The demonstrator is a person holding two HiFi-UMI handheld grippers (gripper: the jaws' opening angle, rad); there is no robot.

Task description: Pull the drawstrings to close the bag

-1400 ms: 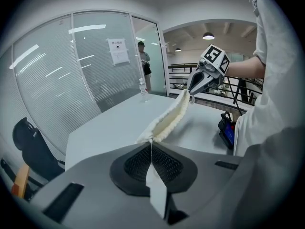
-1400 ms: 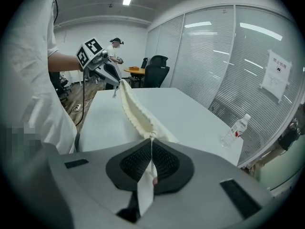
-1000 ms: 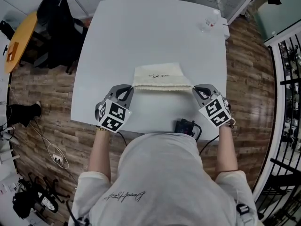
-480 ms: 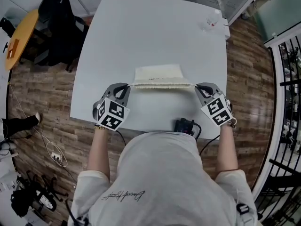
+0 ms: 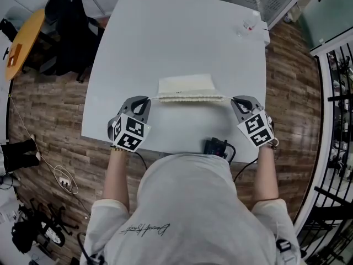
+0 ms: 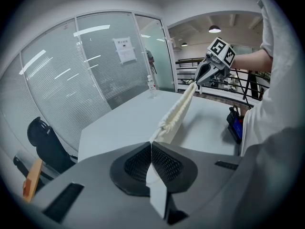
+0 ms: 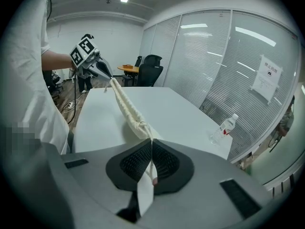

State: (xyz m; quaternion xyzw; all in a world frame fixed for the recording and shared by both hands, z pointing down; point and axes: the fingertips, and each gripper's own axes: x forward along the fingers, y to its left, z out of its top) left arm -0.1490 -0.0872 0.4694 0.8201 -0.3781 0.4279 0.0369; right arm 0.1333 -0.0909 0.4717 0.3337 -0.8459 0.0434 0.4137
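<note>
Right, my left claw (image 6: 151, 146) is pinched tight on the left drawstring (image 6: 156, 135), with the thin cream cord caught where the two dark pads meet. My right claw (image 7: 151, 143) is closed the same way on the right drawstring (image 7: 147, 129), just below a small knot in the cord.

Between the two claws runs the mouth of the bag (image 5: 186, 88), gathered into a narrow ruffled line and stretched straight from one claw to the other. In the head view that line sits at mid-frame. The left claw is at its left end, the right claw at its right end, and the cream body of the bag lies above it on the white surface (image 5: 176, 37).

Further out, a black device (image 5: 217, 147) rests at the surface's lower edge, near my right forearm. A water bottle (image 5: 249, 22) stands at the upper right corner of the surface, well apart from the bag. A black chair (image 5: 69, 15) stands on the wood floor at upper left.
</note>
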